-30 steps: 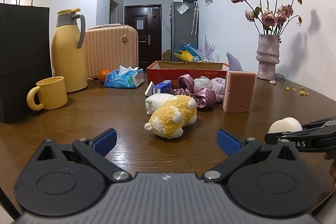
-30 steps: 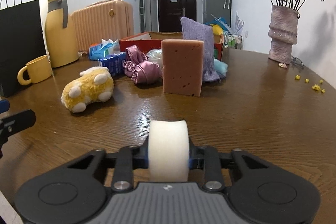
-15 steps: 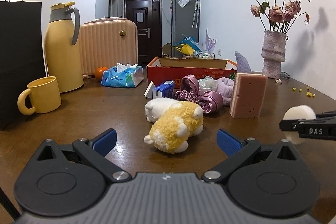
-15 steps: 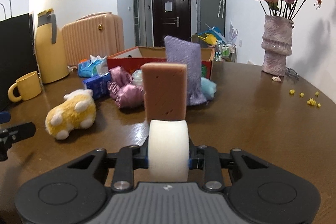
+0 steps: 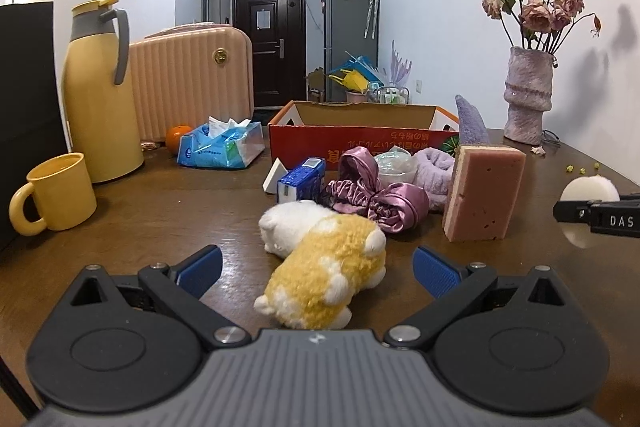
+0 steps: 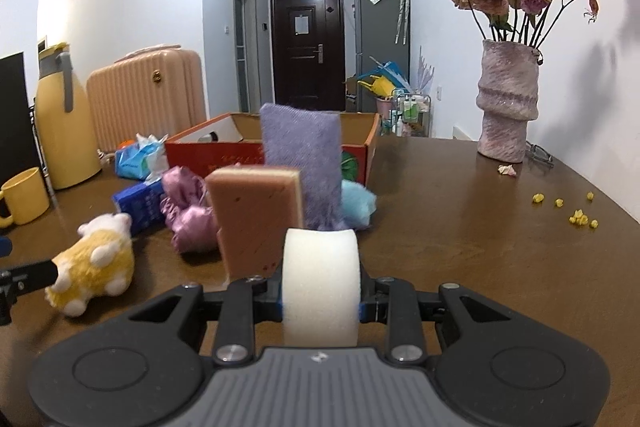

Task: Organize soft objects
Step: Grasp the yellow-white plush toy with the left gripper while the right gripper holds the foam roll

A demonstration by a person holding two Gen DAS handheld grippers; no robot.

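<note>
Right wrist view: right gripper (image 6: pixel 320 301) is pinching a white foam puff (image 6: pixel 320 283) between closed-in fingers, carrying it above the table (image 6: pixel 460 239), near side of the pink sponge (image 6: pixel 256 223). Red box (image 6: pixel 360 151) is sitting farther back, likely the drop spot. Left gripper (image 5: pixel 316 265) is hanging wide open, holding nothing, with the yellow plush (image 5: pixel 324 287) lying between its fingers. Advice: close gently around the plush's middle; keep the puff clear of the upright sponge, which looks easy to topple. Dark wooden table is carrying a mug (image 5: pixel 56 193), thermos (image 5: pixel 100 91) and vase (image 5: pixel 528 95); hallway and door beyond.
</note>
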